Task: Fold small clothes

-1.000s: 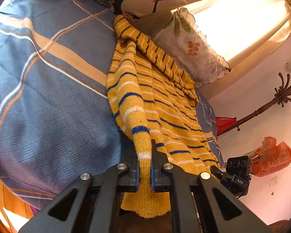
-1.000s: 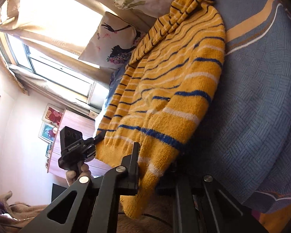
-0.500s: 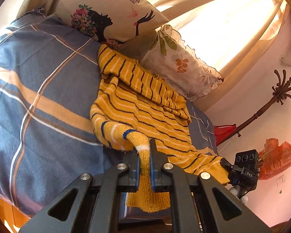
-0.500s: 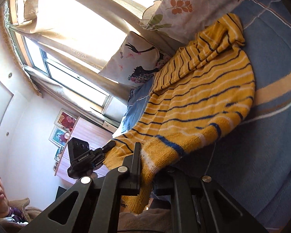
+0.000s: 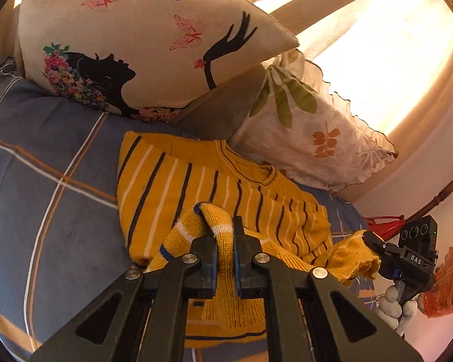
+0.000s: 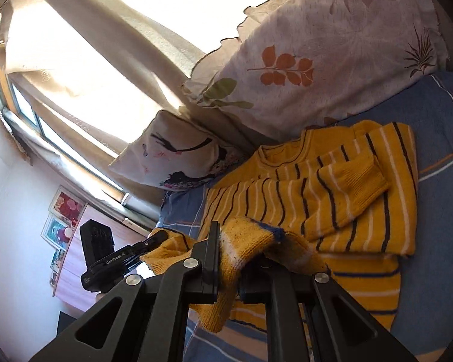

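Hand-held gripper (image 5: 225, 242) pinches sweater (image 5: 196, 187) over bed (image 5: 45, 150)

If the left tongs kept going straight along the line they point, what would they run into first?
Most likely the striped body of the yellow knitted sweater lying on the blue checked bedspread, just beyond the hem that the left tongs are clamping. The cream pillow printed with butterflies sits farther back, though depth is hard to judge.

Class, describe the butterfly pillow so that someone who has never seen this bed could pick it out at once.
Start at the blue plaid bedspread and look to its far end, under the sunlit curtain, where two pillows lean behind the yellow striped sweater. The butterfly pillow is cream, with a black silhouette of a head and raised hand and pink butterflies. Its neighbour, the leaf pillow, has only leaves and a frilled edge.
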{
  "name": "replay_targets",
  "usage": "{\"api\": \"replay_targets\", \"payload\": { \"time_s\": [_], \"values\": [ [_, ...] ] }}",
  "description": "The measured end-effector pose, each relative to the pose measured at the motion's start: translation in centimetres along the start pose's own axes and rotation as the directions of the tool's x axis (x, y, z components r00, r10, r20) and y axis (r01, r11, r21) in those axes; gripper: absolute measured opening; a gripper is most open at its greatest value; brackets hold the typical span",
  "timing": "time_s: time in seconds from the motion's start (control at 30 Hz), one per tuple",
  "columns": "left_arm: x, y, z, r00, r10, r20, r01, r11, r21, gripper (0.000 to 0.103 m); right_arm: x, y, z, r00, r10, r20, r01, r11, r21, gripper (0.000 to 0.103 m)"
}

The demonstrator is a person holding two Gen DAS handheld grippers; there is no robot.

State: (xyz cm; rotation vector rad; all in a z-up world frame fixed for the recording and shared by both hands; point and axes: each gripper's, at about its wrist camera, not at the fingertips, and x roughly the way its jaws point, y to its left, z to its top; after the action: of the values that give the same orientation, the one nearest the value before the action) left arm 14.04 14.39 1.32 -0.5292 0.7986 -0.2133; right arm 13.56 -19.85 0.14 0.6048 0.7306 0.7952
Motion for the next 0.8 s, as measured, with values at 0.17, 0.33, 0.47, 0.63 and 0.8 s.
{"api": "replay_targets", "payload": {
  "time_s": [0.17,0.33,0.47,0.63,0.8],
  "values": [
    [6.0,2.7,3.9,0.995,-0.043,-0.095,0.034,0.995,-0.096,0.008,5.7,-5.5,4.3,0.995,-0.090,-0.031,0.093,0.990,0.105,0.010],
    [7.6,4.4,5.2,0.976,-0.192,-0.103,0.172,0.968,-0.182,0.022,8.6,-9.5,6.0,0.997,-0.071,-0.038,0.078,0.970,0.231,0.012],
    [5.9,4.9,5.6,0.956,-0.290,-0.055,0.275,0.943,-0.187,0.048,9.4,-11.3,6.8,0.999,-0.035,-0.023,0.040,0.954,0.299,0.030],
    [2.8,5.7,5.6,0.960,-0.280,-0.009,0.275,0.948,-0.161,0.057,9.2,-11.2,7.9,1.000,-0.025,-0.009,0.027,0.949,0.315,0.038],
    [0.9,5.9,3.2,0.984,-0.169,-0.054,0.165,0.984,-0.072,0.059,7.5,-8.5,8.0,0.999,-0.039,0.026,0.032,0.969,0.244,0.046]
  ]
}}
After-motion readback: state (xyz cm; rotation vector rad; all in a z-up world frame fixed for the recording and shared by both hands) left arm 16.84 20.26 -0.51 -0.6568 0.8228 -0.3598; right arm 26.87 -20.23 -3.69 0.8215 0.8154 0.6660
